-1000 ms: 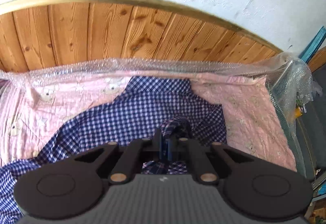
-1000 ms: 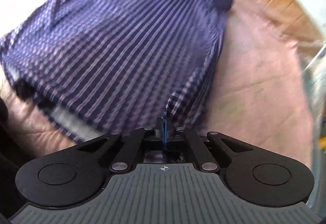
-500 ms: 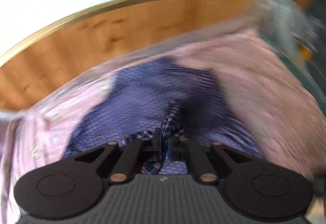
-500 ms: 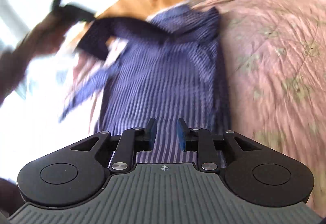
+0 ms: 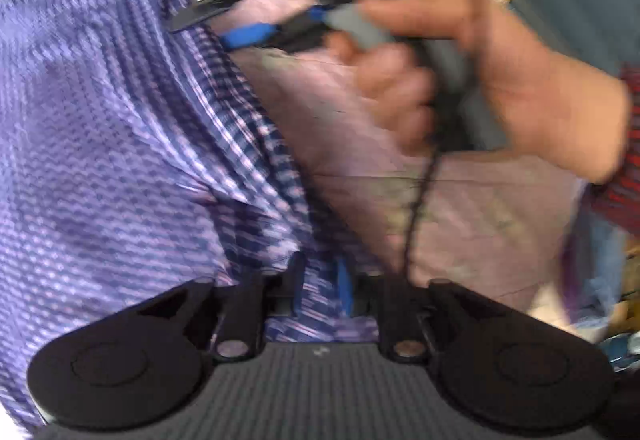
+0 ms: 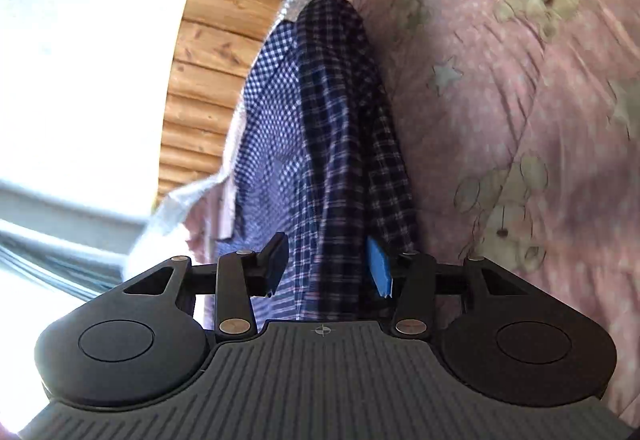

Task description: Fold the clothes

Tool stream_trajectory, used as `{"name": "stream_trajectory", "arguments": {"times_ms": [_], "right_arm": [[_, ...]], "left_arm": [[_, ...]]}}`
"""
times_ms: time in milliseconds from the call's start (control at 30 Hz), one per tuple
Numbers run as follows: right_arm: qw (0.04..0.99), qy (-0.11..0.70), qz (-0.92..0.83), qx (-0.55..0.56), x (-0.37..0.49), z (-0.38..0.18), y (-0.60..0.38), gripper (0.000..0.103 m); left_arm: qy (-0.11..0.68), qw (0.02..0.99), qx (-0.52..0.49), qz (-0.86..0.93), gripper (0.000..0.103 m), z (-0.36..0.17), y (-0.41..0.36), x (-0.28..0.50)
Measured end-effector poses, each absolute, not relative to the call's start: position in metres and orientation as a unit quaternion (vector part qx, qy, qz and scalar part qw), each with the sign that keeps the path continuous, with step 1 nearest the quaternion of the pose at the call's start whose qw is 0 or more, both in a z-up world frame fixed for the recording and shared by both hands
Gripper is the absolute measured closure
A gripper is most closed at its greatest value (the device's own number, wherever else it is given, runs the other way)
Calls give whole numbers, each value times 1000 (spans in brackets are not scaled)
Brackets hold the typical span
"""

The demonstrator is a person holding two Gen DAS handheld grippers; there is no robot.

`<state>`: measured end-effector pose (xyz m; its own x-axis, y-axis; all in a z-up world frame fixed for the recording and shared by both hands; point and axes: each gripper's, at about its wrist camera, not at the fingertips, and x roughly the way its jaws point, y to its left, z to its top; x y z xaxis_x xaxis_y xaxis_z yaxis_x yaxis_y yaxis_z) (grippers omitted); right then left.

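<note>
Pink quilt (image 6: 520, 88) with bear and star prints covers the bed, wrinkled; wood panelling (image 6: 208, 52) and a white wall (image 6: 88, 20) run along its far side at 10 o'clock in the right wrist view.

Shirt (image 6: 332, 128), blue-and-white check, lies on the quilt as a long, narrow, folded bundle. In the right wrist view it runs from 12 o'clock down to the gripper; a darker layer lies over a paler one.

Right gripper (image 6: 326, 268): jaws have just been opening and stand well apart. Shirt cloth fills the view between the blue pads, but the pads do not press it; a gap shows on each side. In the left wrist view the same tool sits at 1 o'clock, held in the person's right hand (image 5: 492, 80), one blue pad just beside the shirt's edge. A red-checked sleeve (image 5: 624, 176) shows at 3 o'clock, and a black cord (image 5: 420, 200) hangs from the handle.

Left gripper (image 5: 320, 286): jaws have just been opening, with a narrow gap between them. A strip of shirt (image 5: 120, 160) lies in that gap. Frame is motion-blurred, so contact is hard to judge; the pads seem clear of the cloth. Shirt fills this view from 7 to 11 o'clock, quilt (image 5: 480, 224) from 3 to 5 o'clock.
</note>
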<state>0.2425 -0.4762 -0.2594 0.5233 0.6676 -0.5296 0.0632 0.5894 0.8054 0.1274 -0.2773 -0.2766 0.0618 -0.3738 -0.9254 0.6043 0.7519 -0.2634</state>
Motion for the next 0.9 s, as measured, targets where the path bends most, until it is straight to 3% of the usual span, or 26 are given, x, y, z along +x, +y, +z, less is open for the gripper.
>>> {"name": "stream_trajectory", "arguments": {"times_ms": [100,167,333,400,500,633,833,900], "right_arm": [[820,458,181,292,254,-252,-461,57],[844,446,179,236,254,-240,-454,57],[874,394,230,166,238,-215,-434,57],[853,446,250,108,242,-234,-414,61],[859,457,227,46,240,-236,-401,66],[894,398,203,43,232,-191,-398,55],[896,408,172,38,206,-160,-358,53],[891,420,167,38,196,-158,-333,53]], "left_arm": [[586,736,53,-334,61,-268,-263,121],[582,747,14,-320,36,-263,-243,119],[603,741,-134,-265,36,-266,-164,119],[584,759,-197,-212,35,-262,-108,120],[535,787,-291,-96,27,-254,0,122],[452,795,-395,86,21,-257,164,129],[386,762,-456,251,21,-295,385,135],[345,765,-487,244,8,-303,419,137]]}}
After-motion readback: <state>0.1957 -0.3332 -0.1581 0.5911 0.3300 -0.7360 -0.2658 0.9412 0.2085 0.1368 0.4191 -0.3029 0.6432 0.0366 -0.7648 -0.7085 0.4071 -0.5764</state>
